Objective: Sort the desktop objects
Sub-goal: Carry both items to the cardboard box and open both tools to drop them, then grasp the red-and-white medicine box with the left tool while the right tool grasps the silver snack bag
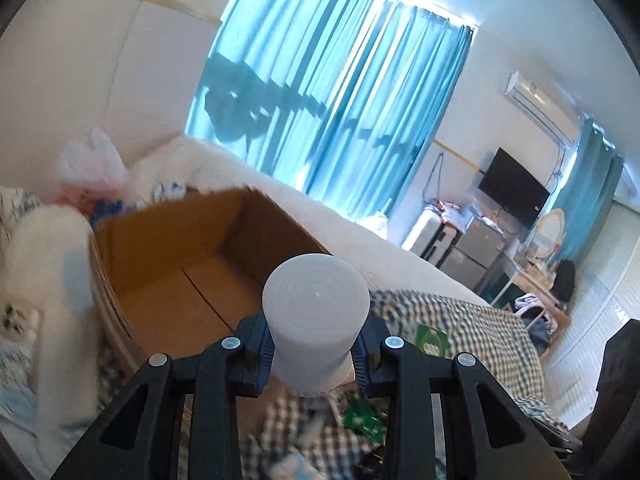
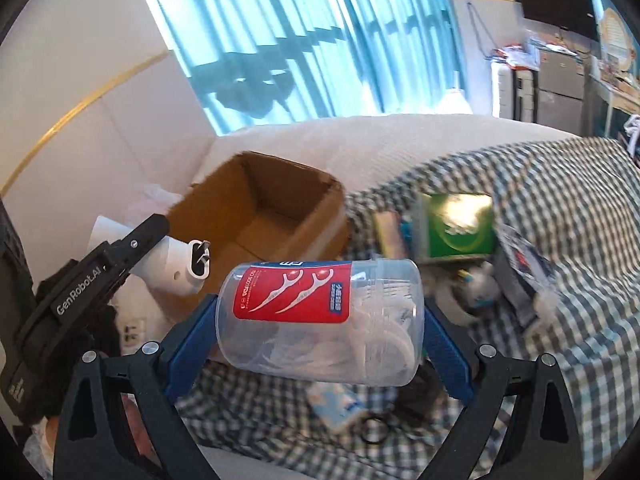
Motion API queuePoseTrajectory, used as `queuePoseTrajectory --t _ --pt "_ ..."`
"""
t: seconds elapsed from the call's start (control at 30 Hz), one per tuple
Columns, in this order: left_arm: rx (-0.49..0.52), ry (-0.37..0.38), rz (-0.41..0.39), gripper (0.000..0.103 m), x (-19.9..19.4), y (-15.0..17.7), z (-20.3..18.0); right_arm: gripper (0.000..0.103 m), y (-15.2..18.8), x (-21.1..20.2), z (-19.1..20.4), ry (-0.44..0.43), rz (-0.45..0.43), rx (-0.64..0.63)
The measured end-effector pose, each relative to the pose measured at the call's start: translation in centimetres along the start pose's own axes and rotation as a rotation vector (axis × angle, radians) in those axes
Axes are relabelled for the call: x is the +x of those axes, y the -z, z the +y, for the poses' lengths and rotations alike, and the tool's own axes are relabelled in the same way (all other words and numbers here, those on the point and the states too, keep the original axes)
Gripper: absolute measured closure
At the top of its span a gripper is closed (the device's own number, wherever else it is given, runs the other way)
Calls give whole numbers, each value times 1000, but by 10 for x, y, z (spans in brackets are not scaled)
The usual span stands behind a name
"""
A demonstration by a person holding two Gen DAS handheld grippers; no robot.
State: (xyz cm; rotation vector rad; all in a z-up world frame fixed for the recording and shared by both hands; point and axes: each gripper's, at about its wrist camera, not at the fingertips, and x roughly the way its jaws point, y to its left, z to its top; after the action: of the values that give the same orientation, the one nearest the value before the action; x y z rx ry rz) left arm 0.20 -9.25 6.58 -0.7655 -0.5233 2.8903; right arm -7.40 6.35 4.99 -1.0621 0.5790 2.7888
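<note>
In the left wrist view, the left gripper (image 1: 316,354) has its blue-padded fingers (image 1: 262,350) pinched against the sides of a white bottle (image 1: 316,308), whose round flat end faces away from the camera and slightly upward. The gripper is tilted, held in the air just beside the near rim of an open cardboard box (image 1: 192,264); the bottle hangs at the box's near right corner, above the checked cloth (image 1: 460,320). The box's brown floor is bare where it shows. A green packet (image 1: 430,338) lies on the cloth just right of the gripper. In the right wrist view, the right gripper (image 2: 320,320) is spread fairly wide, its blue fingers (image 2: 188,344) pressed on the two ends of a clear plastic jar of floss picks (image 2: 320,320), which lies sideways between them. The jar carries a red label showing two white picks, and white picks fill its inside. It is held above the checked cloth (image 2: 580,240), in front of the cardboard box (image 2: 260,204). The left gripper (image 2: 100,264) shows at the left with the white bottle (image 2: 180,268) beside the box's near wall. A green box (image 2: 460,224) and other small items lie on the cloth behind the jar.
</note>
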Motion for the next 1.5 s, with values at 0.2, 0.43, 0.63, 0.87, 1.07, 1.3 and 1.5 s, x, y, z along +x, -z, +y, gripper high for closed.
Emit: queuePoseTrajectory --t 0.2,0.43,0.63,0.87,1.07,1.3,1.5 --pt "69 -58 -35 70 11 -27 24 8 -9 32 32 -51 19 -40" --pt "24 -125 30 70 49 -19 64 8 -6 76 57 -117 82 -56" --pt "-31 -172 80 70 70 -13 93 8 -11 98 66 -144 93 -55" --pt "-59 -186 102 70 75 -10 102 7 -15 110 67 -159 96 -24" --pt "-51 -171 80 39 70 -9 99 6 -18 95 60 -143 47 -3" --pt "-13 -186 58 31 60 -6 88 6 -20 65 37 -61 2 -26" --pt "28 -158 81 22 52 5 65 6 -12 29 -11 76 -11 -31"
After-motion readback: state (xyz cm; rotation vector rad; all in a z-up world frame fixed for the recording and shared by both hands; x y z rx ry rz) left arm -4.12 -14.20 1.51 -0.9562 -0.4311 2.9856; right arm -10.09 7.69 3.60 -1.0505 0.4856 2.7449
